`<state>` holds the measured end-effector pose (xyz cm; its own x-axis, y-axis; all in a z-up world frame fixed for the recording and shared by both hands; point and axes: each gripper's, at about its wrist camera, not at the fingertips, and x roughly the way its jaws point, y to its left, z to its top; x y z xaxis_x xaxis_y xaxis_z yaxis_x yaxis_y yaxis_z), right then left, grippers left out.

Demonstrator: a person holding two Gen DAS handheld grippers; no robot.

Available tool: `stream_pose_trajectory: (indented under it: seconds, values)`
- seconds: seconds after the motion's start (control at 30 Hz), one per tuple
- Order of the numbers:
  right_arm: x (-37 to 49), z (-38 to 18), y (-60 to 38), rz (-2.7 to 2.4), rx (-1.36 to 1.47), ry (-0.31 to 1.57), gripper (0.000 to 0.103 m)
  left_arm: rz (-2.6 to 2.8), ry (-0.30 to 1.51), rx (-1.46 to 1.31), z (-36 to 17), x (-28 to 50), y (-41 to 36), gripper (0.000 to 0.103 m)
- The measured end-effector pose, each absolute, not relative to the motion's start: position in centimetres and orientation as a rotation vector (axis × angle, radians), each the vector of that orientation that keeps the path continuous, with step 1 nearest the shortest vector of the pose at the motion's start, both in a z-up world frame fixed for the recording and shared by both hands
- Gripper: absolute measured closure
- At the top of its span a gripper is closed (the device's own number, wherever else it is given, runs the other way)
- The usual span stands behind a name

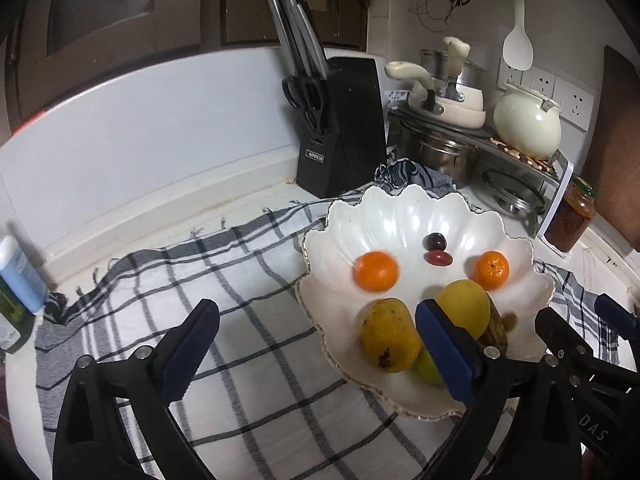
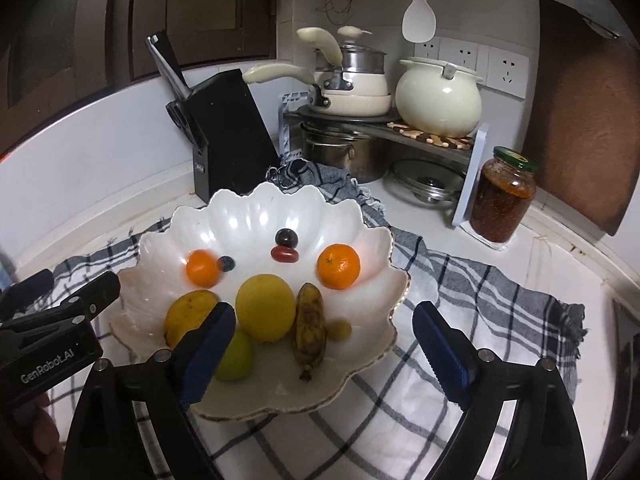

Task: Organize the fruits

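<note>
A white scalloped bowl (image 1: 404, 216) (image 2: 256, 212) sits on a checked cloth and holds the fruit: two oranges (image 1: 376, 271) (image 2: 338, 266), a mango (image 1: 390, 334) (image 2: 186, 318), a round yellow fruit (image 2: 265, 307), a green fruit (image 2: 236, 358), a spotted banana (image 2: 309, 326), dark grapes (image 2: 286, 237) and a red date (image 2: 285, 255). My left gripper (image 1: 320, 356) is open and empty, left of the bowl, its right finger over the near fruit. My right gripper (image 2: 324, 352) is open and empty above the bowl's near rim.
A black knife block (image 1: 344, 128) stands behind the bowl. A rack with pots and a cream kettle (image 2: 438, 98) is at the back right, with a jar of red sauce (image 2: 502, 196) and a wooden board (image 2: 584, 120). Bottles (image 1: 16, 280) stand at the far left.
</note>
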<state>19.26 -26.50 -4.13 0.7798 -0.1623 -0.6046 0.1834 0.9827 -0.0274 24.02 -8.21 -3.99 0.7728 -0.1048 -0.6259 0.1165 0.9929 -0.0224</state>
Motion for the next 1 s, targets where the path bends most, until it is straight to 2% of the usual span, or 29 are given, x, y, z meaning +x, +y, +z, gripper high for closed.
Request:
stream_pose_trajectory:
  seconds: [0.6,1.0]
  values:
    - [12.9,-0.7,-25.4,-0.178,0.056,0.598,0.012,-0.128,0.627,0.008,-0.3,16.8,-6.6,0.000]
    - [8.4,0.2,-24.7,-0.158,0.073,0.576,0.012,-0.123,0.620,0.020,0.2,12.1,-5.7,0.000]
